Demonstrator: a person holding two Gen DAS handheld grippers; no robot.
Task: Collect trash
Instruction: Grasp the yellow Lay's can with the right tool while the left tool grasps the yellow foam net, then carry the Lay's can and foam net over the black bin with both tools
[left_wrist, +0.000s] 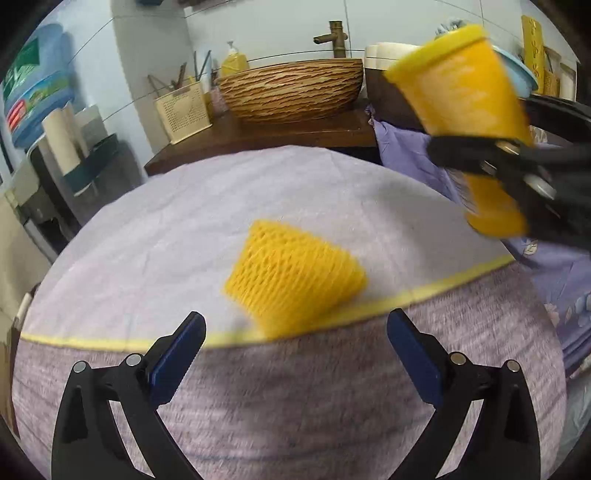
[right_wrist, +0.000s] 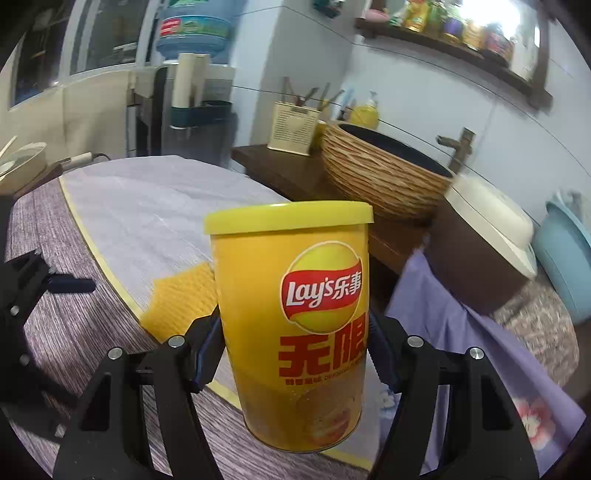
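- My right tongs (right_wrist: 293, 354) are clamped on the chip can (right_wrist: 295, 325): one blue pad presses each side of it, at about mid-height.
- The can stands nearly upright between the two black arms, clear of the desk (right_wrist: 122, 214) below.
- In the left wrist view the right tongs (left_wrist: 495, 162) appear at the upper right, crossing the can sideways, blurred.
- My left tongs (left_wrist: 295, 354) stand spread wide, blue pads (left_wrist: 177, 362) apart and empty.
- They tilt downward, above the desk surface.
- From the right wrist view, the left tongs (right_wrist: 55, 284) show at the left edge.
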